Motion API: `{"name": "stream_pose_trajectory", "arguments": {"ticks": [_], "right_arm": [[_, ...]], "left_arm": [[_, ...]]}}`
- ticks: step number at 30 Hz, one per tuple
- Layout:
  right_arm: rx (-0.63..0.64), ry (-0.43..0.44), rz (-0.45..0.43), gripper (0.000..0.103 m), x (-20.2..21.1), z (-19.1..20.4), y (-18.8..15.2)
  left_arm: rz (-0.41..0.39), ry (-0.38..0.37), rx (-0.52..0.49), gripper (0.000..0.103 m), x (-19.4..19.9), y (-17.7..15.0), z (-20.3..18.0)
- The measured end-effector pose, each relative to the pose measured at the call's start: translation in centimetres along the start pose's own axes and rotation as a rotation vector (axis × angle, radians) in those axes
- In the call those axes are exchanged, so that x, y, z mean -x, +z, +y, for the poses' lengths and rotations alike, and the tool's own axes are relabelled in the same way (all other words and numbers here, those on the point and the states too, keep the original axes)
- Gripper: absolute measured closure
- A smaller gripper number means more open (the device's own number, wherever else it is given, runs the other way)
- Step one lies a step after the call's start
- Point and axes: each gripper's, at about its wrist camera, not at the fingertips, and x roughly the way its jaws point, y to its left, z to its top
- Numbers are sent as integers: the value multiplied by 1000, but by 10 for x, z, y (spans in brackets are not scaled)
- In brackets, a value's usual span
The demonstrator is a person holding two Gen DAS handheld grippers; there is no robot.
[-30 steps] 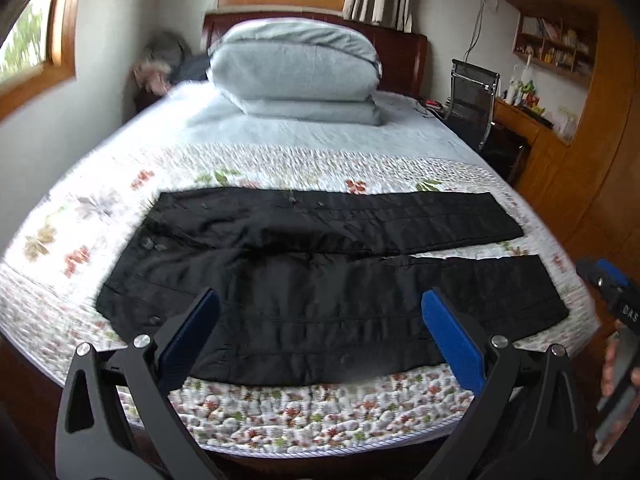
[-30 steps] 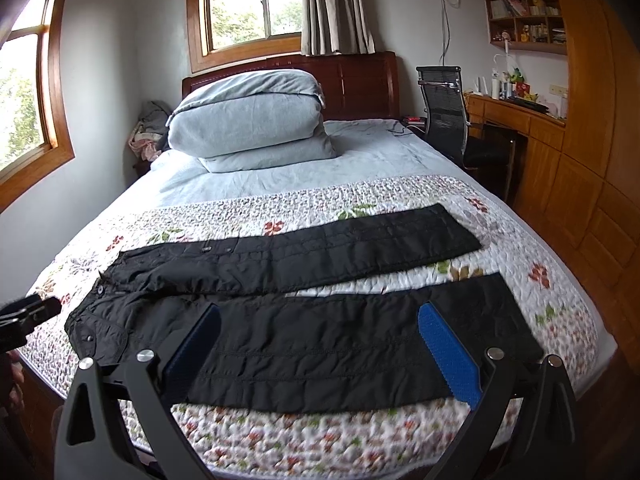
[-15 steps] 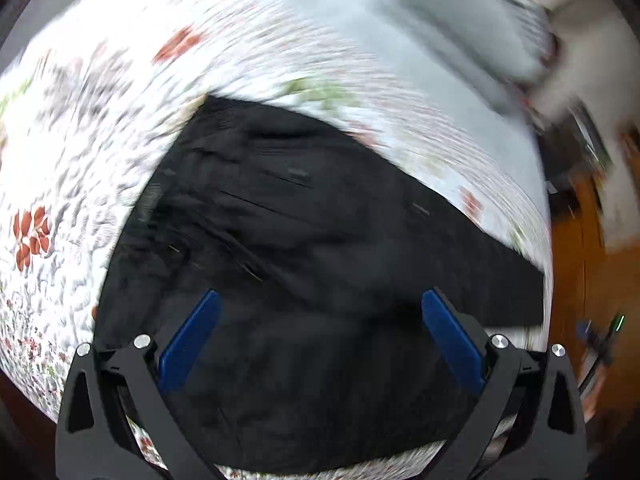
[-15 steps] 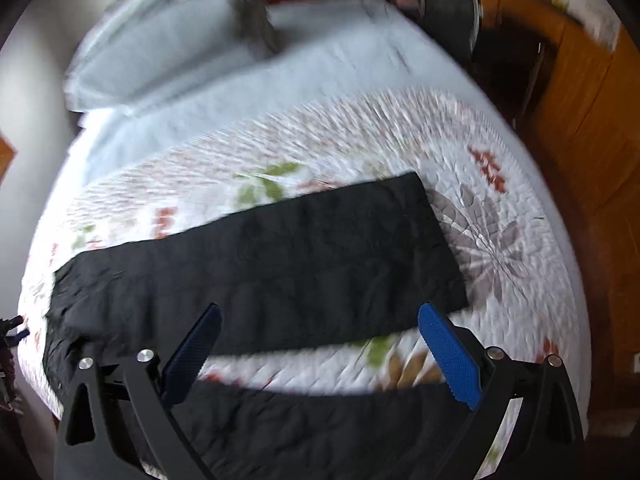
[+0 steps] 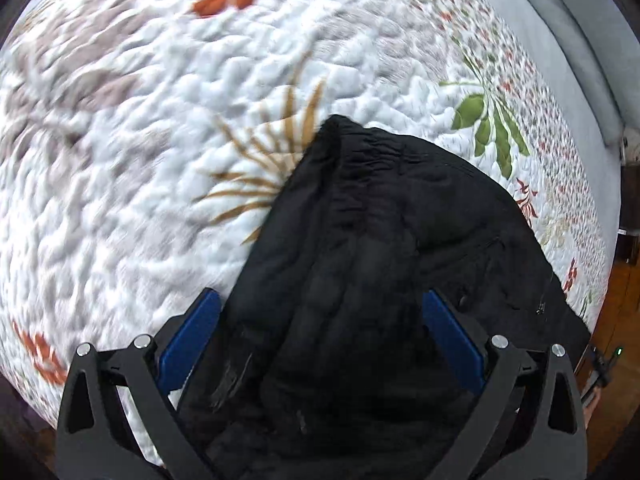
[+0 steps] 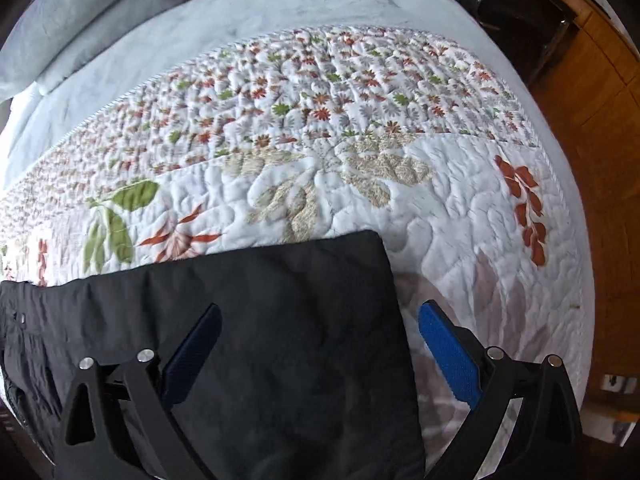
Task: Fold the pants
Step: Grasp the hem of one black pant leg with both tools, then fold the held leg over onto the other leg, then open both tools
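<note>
Black pants lie flat on a white floral quilt (image 5: 160, 140). In the left wrist view the waistband end of the pants (image 5: 380, 240) fills the lower middle, its far corner pointing up. My left gripper (image 5: 320, 320) is open, low over that waist end, jaws either side of the cloth. In the right wrist view the far leg's hem end (image 6: 280, 320) shows with a square corner. My right gripper (image 6: 318, 332) is open just above it, the left finger over the cloth, the right finger (image 6: 444, 344) over the quilt (image 6: 460, 208).
A grey sheet (image 6: 200, 32) and folded grey bedding (image 6: 60, 20) lie toward the head of the bed. The bed's right edge drops to a wooden floor (image 6: 600, 160) and wooden furniture (image 6: 580, 0).
Both grippers have dropped from a high view of the whole bed to close over the pants: the left to the waist end, the right to the far leg's hem. Both stayed open.
</note>
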Motion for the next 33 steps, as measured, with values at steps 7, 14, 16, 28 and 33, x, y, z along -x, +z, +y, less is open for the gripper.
{"name": "stream_pose_trajectory", "arguments": {"ticks": [7,14,16,28,33], "right_arm": [[64,-75,71,3,-39,16,2],[71,-68,69,3,-50,15,-4],[75,-82,83,3,-48,17,-2],[173,-141,4,73,-10,64,-10],[207,-157,-64,87,21,81,-21]], "left_arm": [[41,100,-67,3,-20,20,-26],[4,112,-91,6,-26,21,-43],[-16,99,-81,15,-26,19,-44],[-40,119,-117,64,-8,6,-48],[-81,100,-154,75,11,-24,-54]]}}
